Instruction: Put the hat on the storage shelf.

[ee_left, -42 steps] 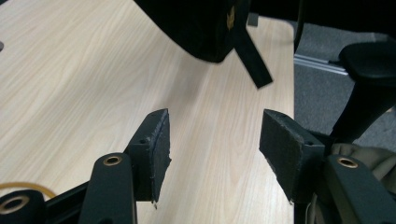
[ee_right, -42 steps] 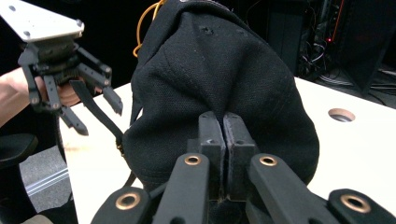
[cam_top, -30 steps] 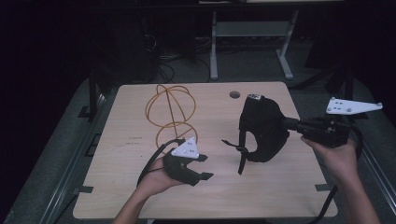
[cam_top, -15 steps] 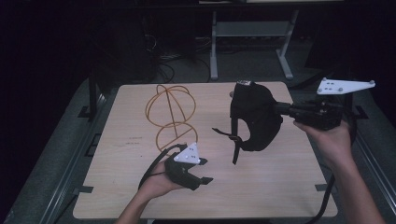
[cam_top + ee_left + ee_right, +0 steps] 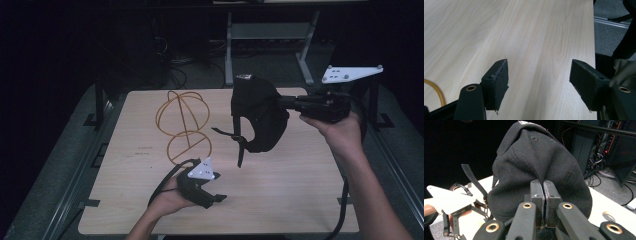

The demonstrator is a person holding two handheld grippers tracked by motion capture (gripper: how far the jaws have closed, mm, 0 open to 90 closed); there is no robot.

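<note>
One black fabric cap [image 5: 257, 117] with one dangling strap hangs above the light wooden table [image 5: 300, 200], its cloth pinched between the closed jaws of the right gripper [image 5: 543, 195]. The left gripper [image 5: 539, 82], jaws just widened and empty, rests low near one orange wire stand [image 5: 182, 125].

Each claw, left [image 5: 216, 198] and right [image 5: 280, 102], is matte black with brass-coloured rivets, thick square pads, a pale three-cornered drilled plate on top and a trailing black cable.
</note>
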